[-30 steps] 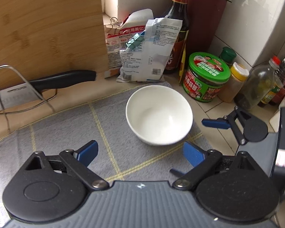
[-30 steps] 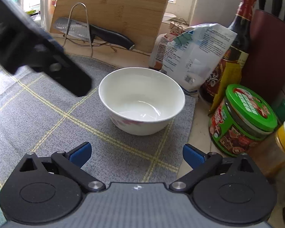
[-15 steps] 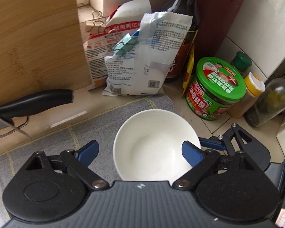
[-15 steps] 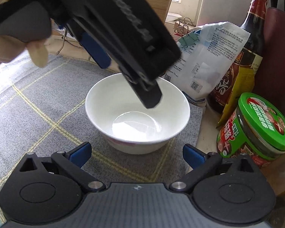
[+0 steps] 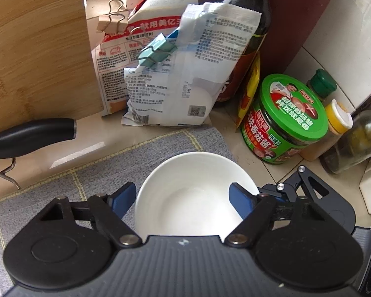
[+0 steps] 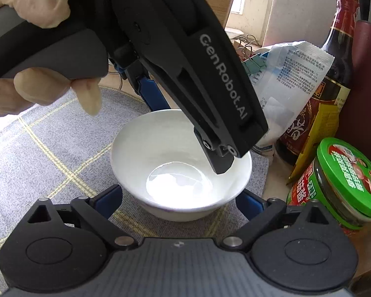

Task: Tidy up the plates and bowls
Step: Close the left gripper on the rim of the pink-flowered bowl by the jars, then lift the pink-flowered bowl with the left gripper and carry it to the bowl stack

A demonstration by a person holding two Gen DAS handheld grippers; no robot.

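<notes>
bowl [image 5: 193, 195]: sat on grey mat [image 5: 61, 198], open side up.
left gripper [image 5: 183, 198]: jaws closing astride the rim, no contact yet.
right gripper [image 6: 179, 201]: wide, closing slightly, flanking bowl's base, likely steadying.

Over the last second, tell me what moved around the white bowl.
The left hand-held gripper came in over the white bowl, straddling its rim, one finger inside, jaws closing, not yet gripping. The right hand-held gripper edged nearer, also closing. The bowl, mat and green-lidded jar stayed put.

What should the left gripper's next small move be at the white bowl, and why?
Probably finish closing on the bowl's rim, then lift. The left gripper is closing with one finger outside the wall and one inside, apparently not yet pinching; the bowl sits on the grey mat.
</notes>
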